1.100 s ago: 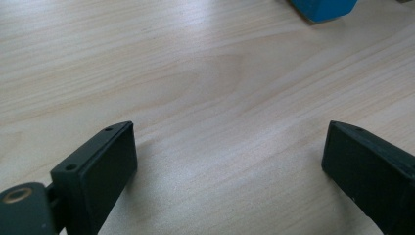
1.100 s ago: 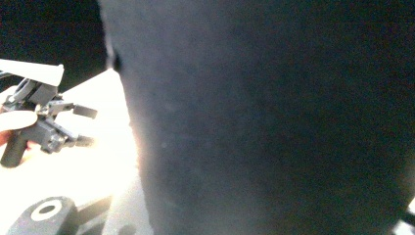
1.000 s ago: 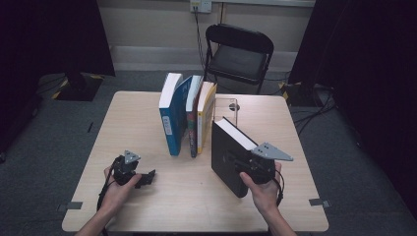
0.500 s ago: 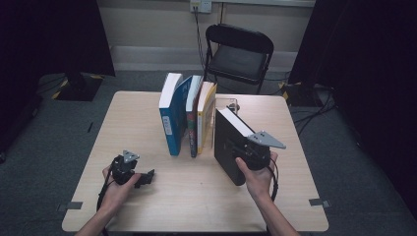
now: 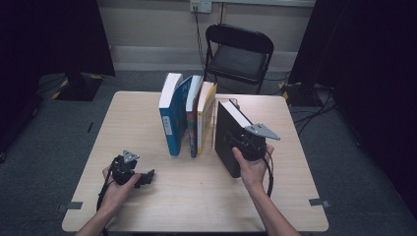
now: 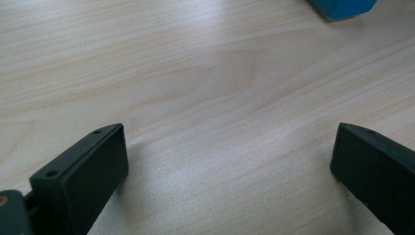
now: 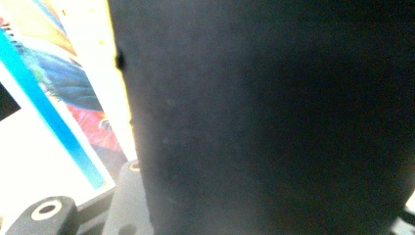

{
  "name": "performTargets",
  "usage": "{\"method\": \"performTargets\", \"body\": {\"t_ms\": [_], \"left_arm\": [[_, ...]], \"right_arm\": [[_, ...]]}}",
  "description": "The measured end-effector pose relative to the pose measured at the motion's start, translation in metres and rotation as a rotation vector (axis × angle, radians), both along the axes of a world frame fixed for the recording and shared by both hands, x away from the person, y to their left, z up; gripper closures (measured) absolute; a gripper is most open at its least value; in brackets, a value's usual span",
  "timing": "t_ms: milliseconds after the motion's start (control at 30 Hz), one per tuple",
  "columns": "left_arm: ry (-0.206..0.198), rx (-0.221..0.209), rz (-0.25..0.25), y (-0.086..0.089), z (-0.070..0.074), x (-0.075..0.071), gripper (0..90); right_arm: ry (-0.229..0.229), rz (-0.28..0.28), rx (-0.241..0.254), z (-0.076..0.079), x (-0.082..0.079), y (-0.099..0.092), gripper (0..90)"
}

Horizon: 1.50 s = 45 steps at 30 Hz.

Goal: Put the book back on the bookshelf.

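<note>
An upright black book (image 5: 227, 132) stands just right of a row of three standing books: a blue one (image 5: 171, 118), a thin one (image 5: 193, 120) and a yellow one (image 5: 205, 115). My right gripper (image 5: 241, 145) is shut on the black book's near edge. In the right gripper view the black book's cover (image 7: 269, 122) is close up, with the colourful covers of the row at its left. My left gripper (image 5: 146, 177) rests low over the table at the front left. Its jaws (image 6: 227, 142) have just been opening and stand wide apart over bare wood, with nothing between them.
The light wooden table (image 5: 196, 196) has free room in front of the books and at both sides. A black folding chair (image 5: 238, 54) stands behind the far edge. A corner of the blue book (image 6: 342, 7) shows in the left gripper view.
My right gripper has carried the black book leftward, closer to the yellow book. The left hand has stayed in place.
</note>
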<state>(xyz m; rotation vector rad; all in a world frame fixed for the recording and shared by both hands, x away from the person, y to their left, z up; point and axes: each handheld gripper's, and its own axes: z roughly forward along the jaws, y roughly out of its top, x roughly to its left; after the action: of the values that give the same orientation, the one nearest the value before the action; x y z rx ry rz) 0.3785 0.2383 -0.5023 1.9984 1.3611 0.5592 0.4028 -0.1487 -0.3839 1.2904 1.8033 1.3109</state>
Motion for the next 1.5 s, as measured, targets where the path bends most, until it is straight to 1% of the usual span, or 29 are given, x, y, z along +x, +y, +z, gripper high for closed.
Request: {"method": "performTargets", "body": {"t_ms": [133, 267, 300, 367, 400, 567, 700, 733, 1000, 1067, 1100, 1133, 1267, 1333, 1400, 1500], "left_arm": [[0.000, -0.001, 0.001, 0.000, 0.000, 0.000, 0.4], [0.000, 0.000, 0.000, 0.000, 0.000, 0.000, 0.3], [-0.002, -0.001, 0.000, 0.000, 0.000, 0.000, 0.3], [-0.002, -0.002, 0.000, 0.000, 0.000, 0.000, 0.3], [-0.002, -0.001, -0.003, 0.000, 0.000, 0.000, 0.3], [-0.001, 0.002, -0.005, 0.001, 0.000, 0.000, 0.2], [-0.001, 0.001, -0.008, 0.001, 0.000, 0.000, 0.2], [-0.001, -0.001, -0.006, 0.001, 0.000, 0.000, 0.2], [-0.002, -0.001, -0.007, 0.002, 0.000, -0.001, 0.2], [-0.002, 0.000, -0.007, 0.002, 0.000, -0.001, 0.2], [-0.002, 0.000, -0.007, 0.002, 0.000, -0.001, 0.2], [-0.002, 0.000, -0.008, 0.002, 0.000, -0.001, 0.2], [-0.002, -0.001, -0.008, 0.002, 0.000, -0.001, 0.2], [-0.002, -0.001, -0.008, 0.002, 0.000, -0.001, 0.2], [-0.002, 0.000, -0.009, 0.002, 0.000, -0.001, 0.2], [-0.002, 0.000, -0.009, 0.002, 0.000, -0.001, 0.2]], "right_arm": [[-0.007, -0.012, -0.012, -0.002, 0.004, 0.005, 53.8], [-0.016, -0.025, -0.011, -0.001, 0.006, 0.008, 53.9], [-0.025, -0.035, -0.025, 0.001, 0.008, 0.011, 53.8], [-0.030, -0.043, -0.028, 0.001, 0.009, 0.012, 53.8], [-0.035, -0.058, -0.031, 0.001, 0.012, 0.015, 53.8], [-0.027, -0.074, -0.025, 0.000, 0.020, 0.018, 53.8], [-0.033, -0.093, -0.027, -0.003, 0.024, 0.022, 53.8], [-0.036, -0.103, -0.035, -0.004, 0.027, 0.024, 53.8], [-0.045, -0.140, -0.027, -0.006, 0.035, 0.032, 53.8], [-0.057, -0.157, -0.038, -0.007, 0.038, 0.037, 53.8], [-0.057, -0.157, -0.038, -0.007, 0.038, 0.037, 53.8], [-0.059, -0.164, -0.050, -0.008, 0.040, 0.039, 53.8], [-0.059, -0.174, -0.043, -0.010, 0.044, 0.040, 53.8], [-0.062, -0.191, -0.033, -0.011, 0.048, 0.040, 53.8], [-0.060, -0.195, -0.027, -0.011, 0.049, 0.041, 53.8], [-0.067, -0.207, -0.035, -0.012, 0.052, 0.043, 53.8]]}}
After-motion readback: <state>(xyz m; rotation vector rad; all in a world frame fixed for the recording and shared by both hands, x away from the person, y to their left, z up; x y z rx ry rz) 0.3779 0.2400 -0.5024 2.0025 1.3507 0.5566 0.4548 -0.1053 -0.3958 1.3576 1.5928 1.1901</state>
